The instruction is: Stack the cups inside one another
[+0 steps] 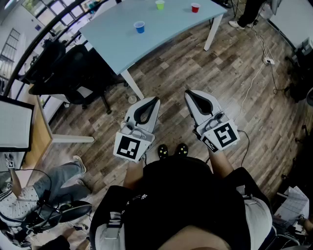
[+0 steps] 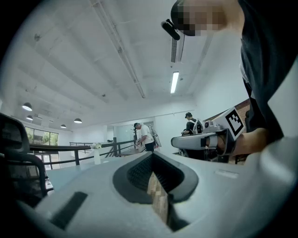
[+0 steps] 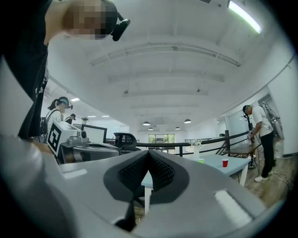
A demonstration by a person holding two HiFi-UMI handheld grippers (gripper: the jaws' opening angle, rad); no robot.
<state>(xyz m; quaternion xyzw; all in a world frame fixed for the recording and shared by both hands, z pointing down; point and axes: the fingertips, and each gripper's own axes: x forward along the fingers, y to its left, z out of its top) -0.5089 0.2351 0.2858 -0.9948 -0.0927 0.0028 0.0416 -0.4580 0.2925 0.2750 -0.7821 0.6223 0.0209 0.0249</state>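
The left gripper point(image 1: 155, 101) is clenched, its jaws meeting at the tips with nothing between them; only floorboards show through the gap behind the pads. The right gripper point(image 1: 189, 93) is likewise clenched on nothing. Both are held level, side by side but apart, over the wooden floor point(image 1: 234, 63), just ahead of the person's shoes point(image 1: 163, 151). Well away toward 12 o'clock stands a pale blue tabletop point(image 1: 112, 34) carrying the three cups, each apart from the others and none stacked. The blue cup point(image 1: 139, 27) is nearest, at about 12 o'clock from the left gripper. The green cup point(image 1: 160, 5) is beyond it toward 1 o'clock, and the red cup point(image 1: 195, 8) is at 12 o'clock from the right gripper. A black office chair point(image 1: 73, 73) sits at 10 o'clock beside the tabletop. A monitor point(image 1: 14, 124) shows at 9 o'clock, and another person's legs point(image 1: 58, 178) lie at 8 o'clock.
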